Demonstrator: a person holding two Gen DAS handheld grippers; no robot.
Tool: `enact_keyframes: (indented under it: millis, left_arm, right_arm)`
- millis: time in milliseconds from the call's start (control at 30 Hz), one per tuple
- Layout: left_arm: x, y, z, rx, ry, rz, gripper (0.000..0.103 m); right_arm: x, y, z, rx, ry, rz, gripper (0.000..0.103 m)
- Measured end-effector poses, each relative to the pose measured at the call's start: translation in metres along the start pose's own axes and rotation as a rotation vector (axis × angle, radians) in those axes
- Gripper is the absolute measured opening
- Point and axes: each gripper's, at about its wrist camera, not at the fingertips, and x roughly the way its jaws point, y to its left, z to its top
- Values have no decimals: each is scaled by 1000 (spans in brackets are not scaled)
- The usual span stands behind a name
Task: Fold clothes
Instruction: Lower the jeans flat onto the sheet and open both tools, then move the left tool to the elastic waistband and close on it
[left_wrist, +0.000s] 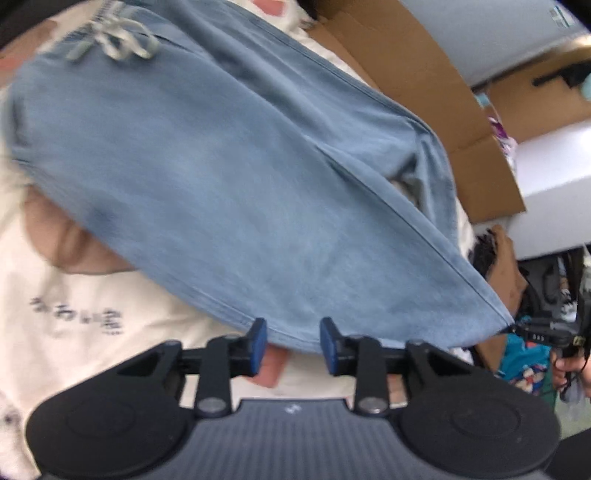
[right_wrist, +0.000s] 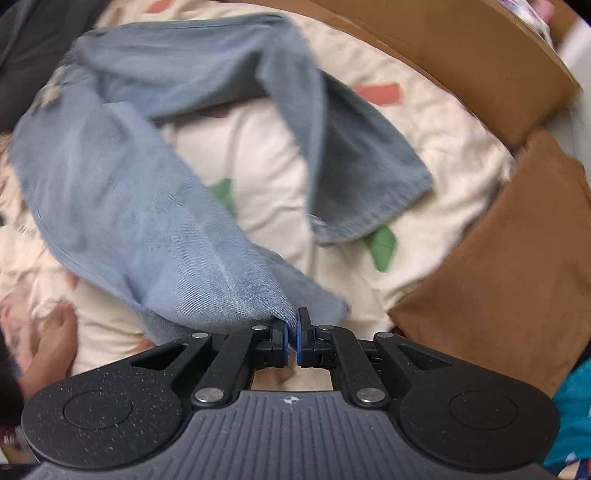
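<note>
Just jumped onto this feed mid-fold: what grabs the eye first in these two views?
The light blue denim shorts fill the left wrist view, drawstring bow at top left, spread over a cream printed bedsheet. The right claw is shut on a hem corner, while the left claw stands open at the near hem. Brown cardboard boxes line the right side.

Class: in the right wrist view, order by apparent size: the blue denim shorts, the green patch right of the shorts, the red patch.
1. Blue denim shorts
2-3. Green patch and red patch: too alike to rank.

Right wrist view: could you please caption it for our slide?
Shut hand-held gripper pinching light-blue denim shorts above a cream patterned bedsheet.
</note>
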Motion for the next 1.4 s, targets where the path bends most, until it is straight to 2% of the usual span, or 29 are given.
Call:
enact_keyframes:
  millis: [100, 200, 300, 333, 500, 567, 600, 767, 933, 1067, 1400]
  left_arm:
    - [-21, 8, -1, -8, -24, 58, 36]
    - [-47, 14, 1, -19, -72, 112, 36]
    - [-82, 18, 11, -37, -158, 138, 40]
    - [-94, 18, 14, -44, -183, 148, 40]
    - [-144, 12, 21, -57, -290, 206, 42]
    - [-163, 8, 19, -56, -320, 226, 51]
    - [-172, 6, 18, -56, -334, 233, 53]
    - [-206, -4, 9, -42, -390, 264, 55]
    - [-228, -4, 12, -56, -418, 282, 55]
    - [-236, 4, 18, -58, -440, 315, 55]
    - [-222, 62, 38, -145, -419, 337, 55]
  right_arm:
    - [11, -9, -5, 40, -6, -37, 3]
    - [12, -14, -9, 95, -39, -49, 9]
    - [-3, -14, -16, 109, -117, -73, 30]
    - [-9, -15, -19, 124, -137, -76, 33]
    - [-42, -23, -37, 227, -231, -37, 36]
    - [-54, -23, -44, 253, -267, -16, 39]
    - [-59, -24, -47, 267, -285, -6, 42]
    - [-81, -22, -64, 309, -361, 45, 42]
    - [-96, -17, -70, 351, -435, 103, 43]
    - [-105, -2, -66, 322, -462, 111, 43]
    - [-102, 35, -17, 244, -477, 117, 45]
